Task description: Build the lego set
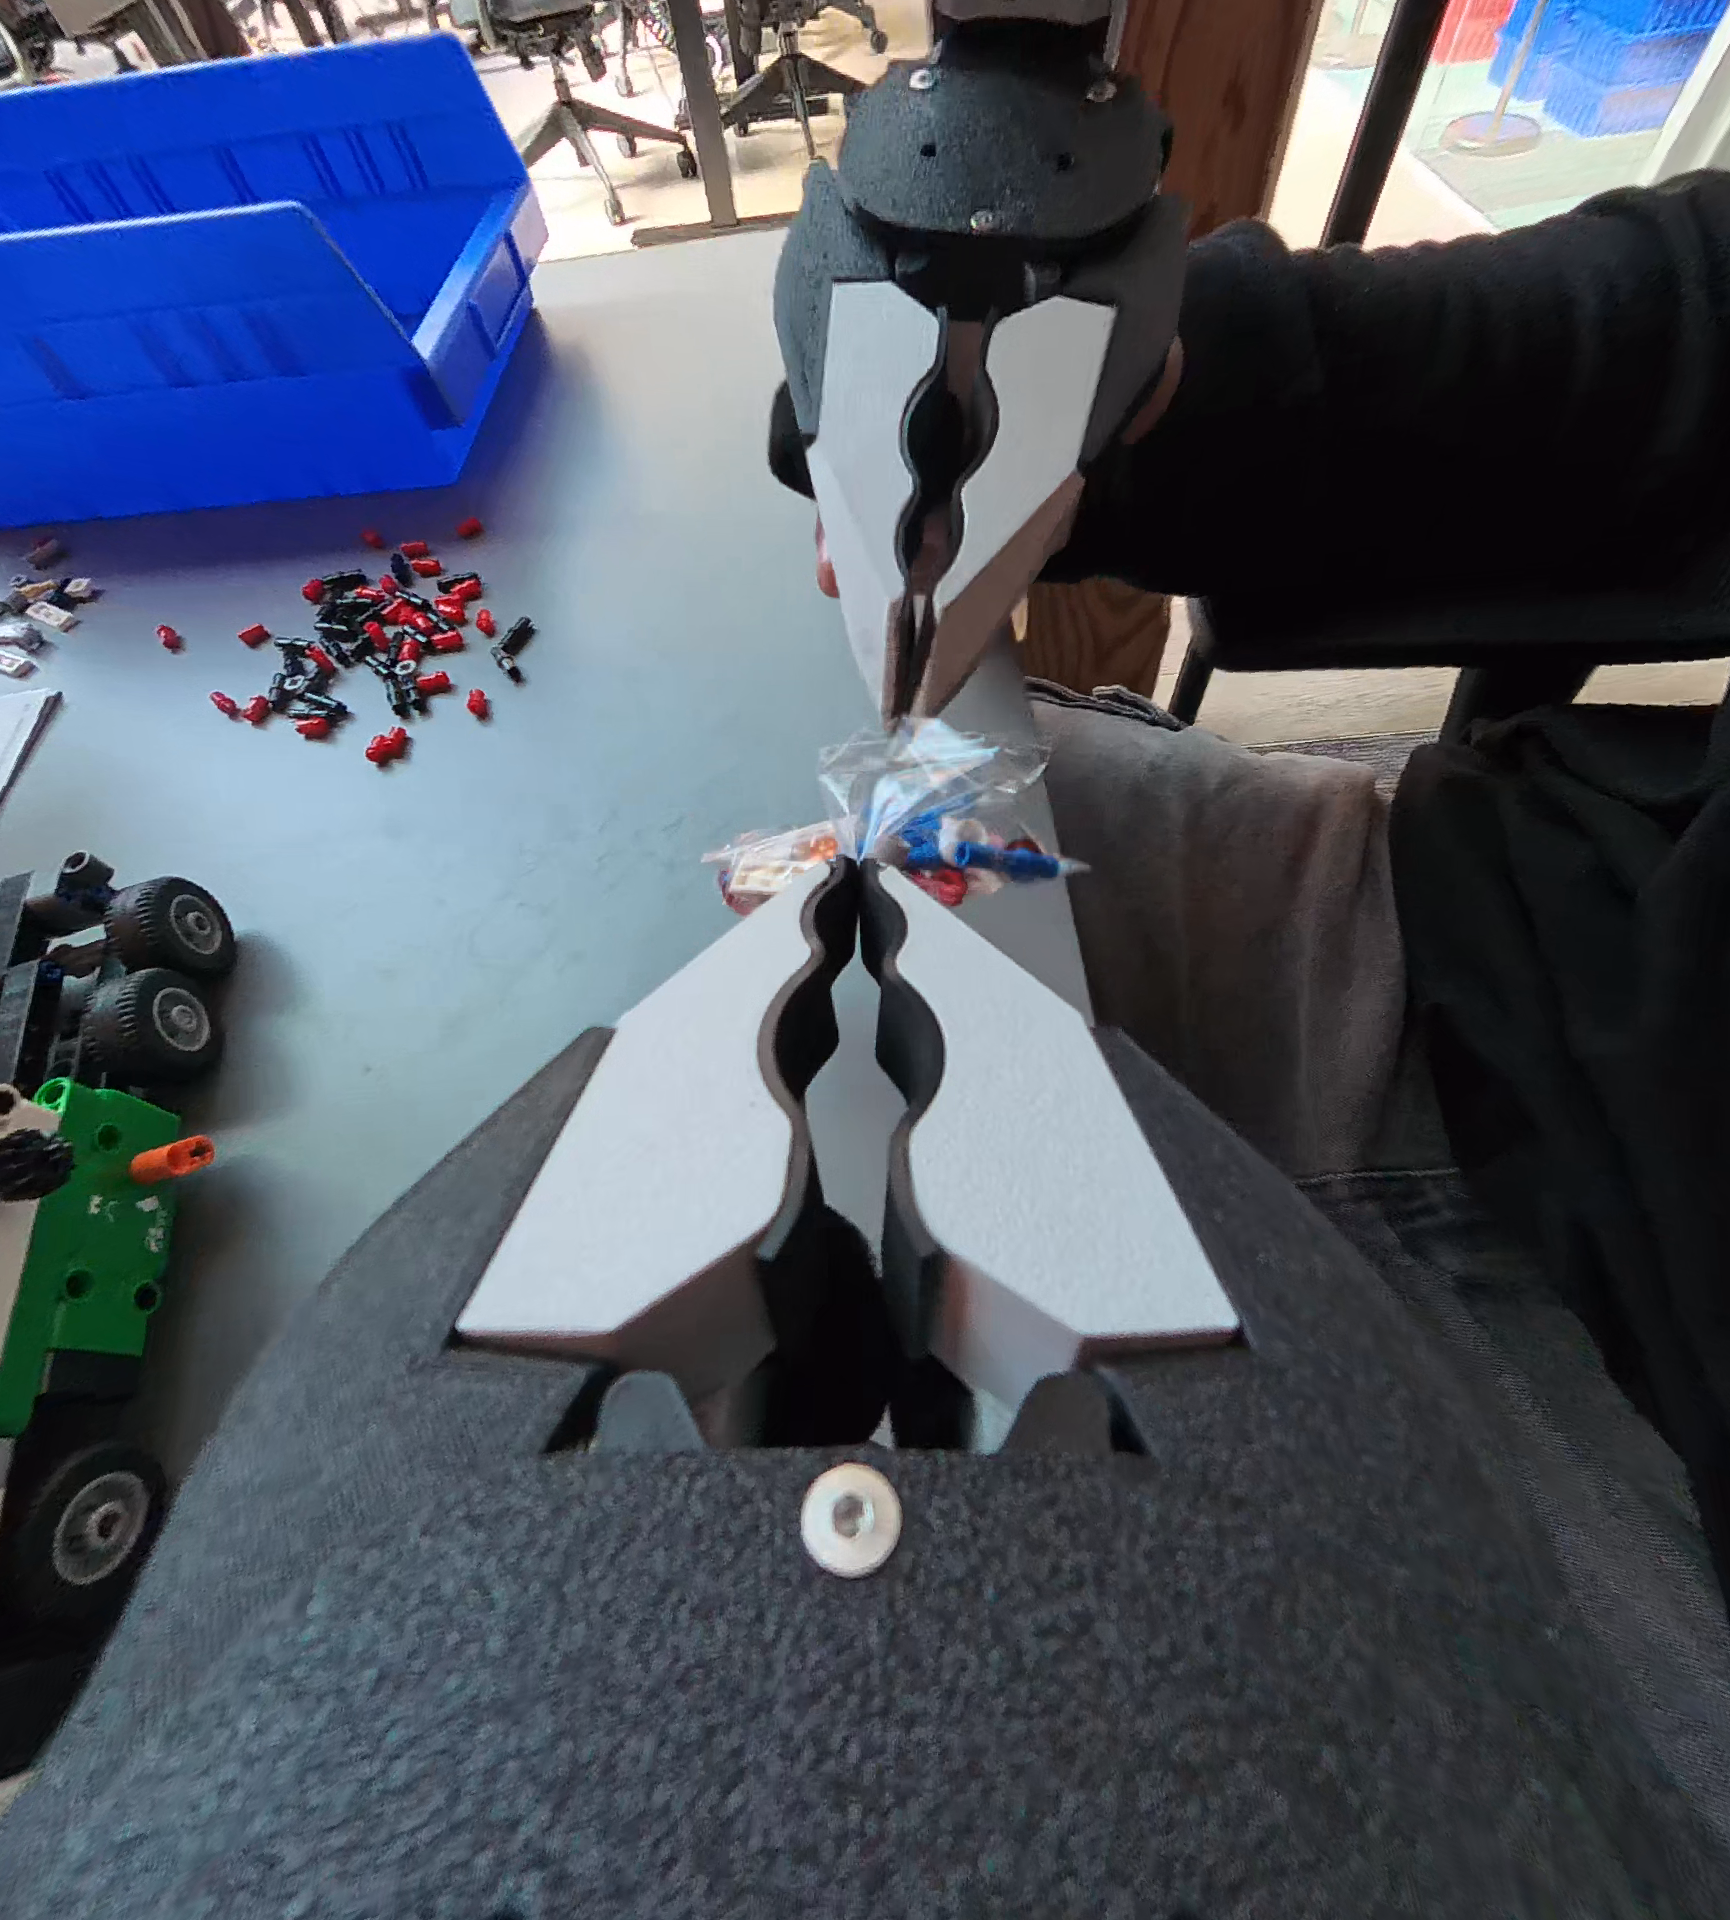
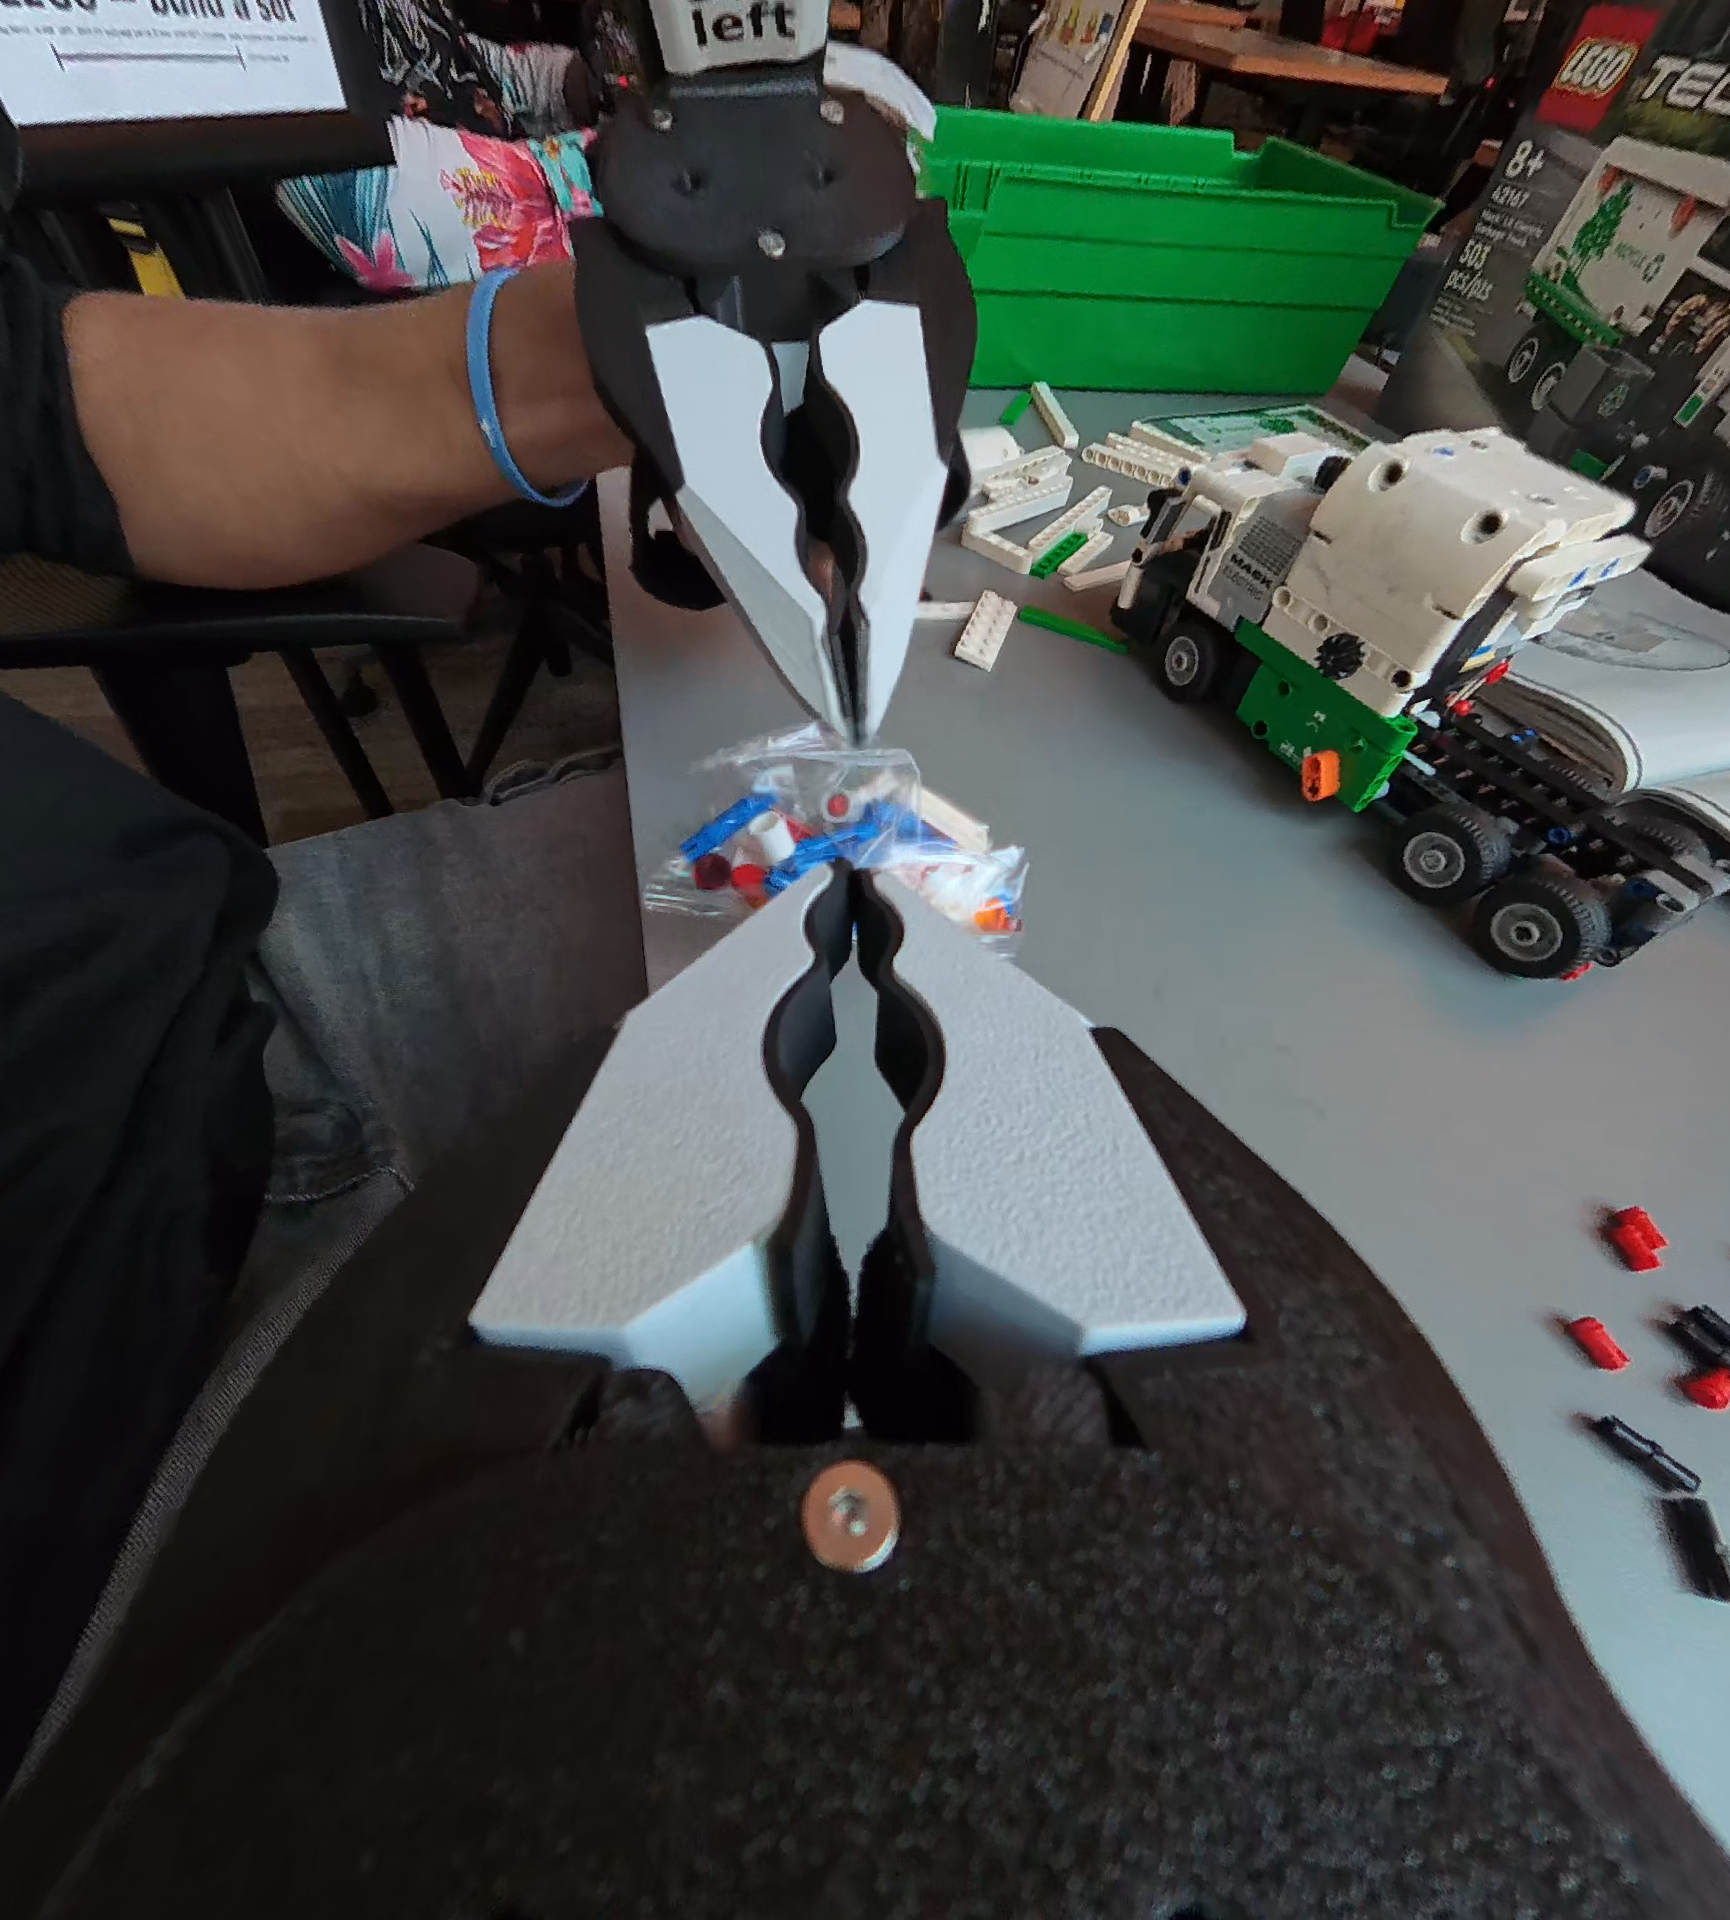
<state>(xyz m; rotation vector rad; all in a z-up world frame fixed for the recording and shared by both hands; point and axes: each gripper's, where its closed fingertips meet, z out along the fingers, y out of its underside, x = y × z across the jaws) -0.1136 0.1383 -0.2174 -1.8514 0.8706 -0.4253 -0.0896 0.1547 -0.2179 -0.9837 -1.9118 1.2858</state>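
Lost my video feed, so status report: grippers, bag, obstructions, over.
Left gripper and right gripper both shut on clear parts bag, held between them above table edge. Bag unopened. Nothing in the way; truck well clear.

In the left wrist view, a blue bin (image 1: 196,343) stands on the grey table (image 1: 580,831) well to the left of the jaws and beyond them, its open front facing right. Office chairs (image 1: 612,114) stand far behind it. A wooden post (image 1: 1214,125) rises far beyond the jaws, slightly right. A black chair (image 1: 1463,644) sits to the right, off the table's edge.

In the right wrist view, a green bin (image 2: 1152,281) rests on the table far ahead and right of the jaws. Floral cloth (image 2: 466,208) shows ahead and left, beside a black-framed white sign (image 2: 165,83) at the upper left.
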